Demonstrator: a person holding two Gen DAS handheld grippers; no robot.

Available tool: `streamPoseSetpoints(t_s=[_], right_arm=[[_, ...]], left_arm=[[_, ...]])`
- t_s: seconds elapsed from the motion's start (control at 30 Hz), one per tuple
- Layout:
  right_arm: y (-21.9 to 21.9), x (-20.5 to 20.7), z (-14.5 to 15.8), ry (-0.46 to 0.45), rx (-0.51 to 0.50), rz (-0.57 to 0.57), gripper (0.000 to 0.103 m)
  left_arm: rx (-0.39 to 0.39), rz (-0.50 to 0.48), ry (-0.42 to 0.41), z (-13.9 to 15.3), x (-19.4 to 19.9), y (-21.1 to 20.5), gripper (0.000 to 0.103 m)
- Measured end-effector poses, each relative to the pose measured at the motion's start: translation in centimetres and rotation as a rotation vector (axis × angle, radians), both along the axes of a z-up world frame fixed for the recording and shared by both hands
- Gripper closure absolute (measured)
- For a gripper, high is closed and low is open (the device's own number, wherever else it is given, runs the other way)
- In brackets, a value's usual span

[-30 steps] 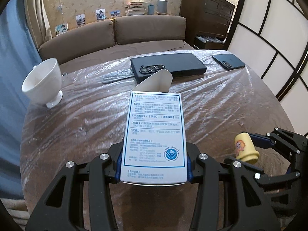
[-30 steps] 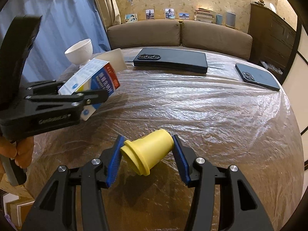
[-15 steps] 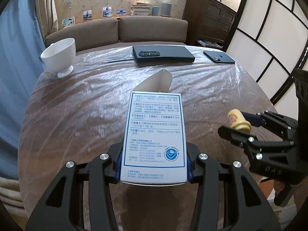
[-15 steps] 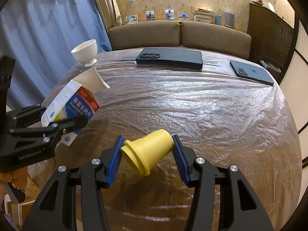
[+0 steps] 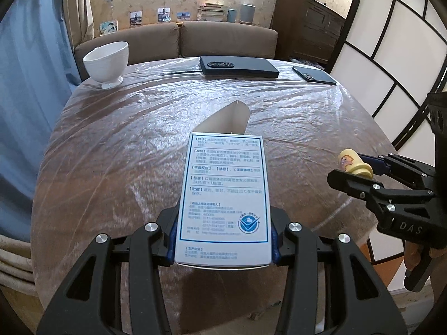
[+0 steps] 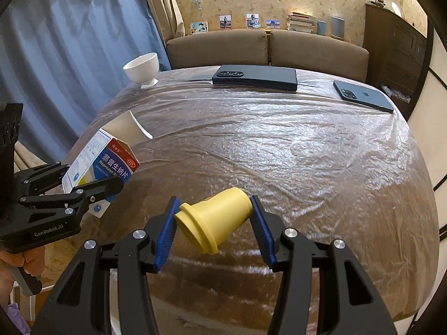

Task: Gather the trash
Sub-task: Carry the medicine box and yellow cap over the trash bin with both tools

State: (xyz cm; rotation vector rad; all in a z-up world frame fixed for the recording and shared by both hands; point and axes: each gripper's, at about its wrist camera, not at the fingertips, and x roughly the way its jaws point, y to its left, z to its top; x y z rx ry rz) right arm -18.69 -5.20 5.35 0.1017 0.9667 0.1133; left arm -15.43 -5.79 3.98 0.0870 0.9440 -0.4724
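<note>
My left gripper (image 5: 223, 237) is shut on a white and blue medicine box (image 5: 225, 195) with its end flap open, held above the near part of the round table. The same box (image 6: 103, 167) and left gripper (image 6: 83, 187) show at the left of the right wrist view. My right gripper (image 6: 213, 223) is shut on a small yellow plastic cup (image 6: 215, 217) lying sideways between the blue pads. That cup (image 5: 353, 164) and the right gripper (image 5: 363, 173) appear at the right edge of the left wrist view.
The round table (image 6: 279, 145) is covered in clear plastic film. A white footed bowl (image 5: 107, 62) stands at its far left. A dark flat case (image 5: 239, 65) and a dark phone (image 5: 314, 74) lie at the far side. A brown sofa (image 6: 265, 46) stands behind.
Both grippers have drawn back toward the near edge of the table with their loads. The table's objects now look farther away, and the box has sunk lower in the right wrist view.
</note>
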Motion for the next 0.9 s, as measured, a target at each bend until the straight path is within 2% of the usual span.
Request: streamPoseSetpoints(t_s=[0.37,0.9], right_arm=[[0.9,-3.6,1.4,-0.022,-0.005,0.048,0.053],[1.2,-8.5,0.9,0.011,0.018,0.105,0.053]], left_arm=[[0.010,-0.017,-0.024,1.0,-4.5,0.6,0.055],[0.030,-0.040,0.021,-0.1,-10.1,0.0,0.055]])
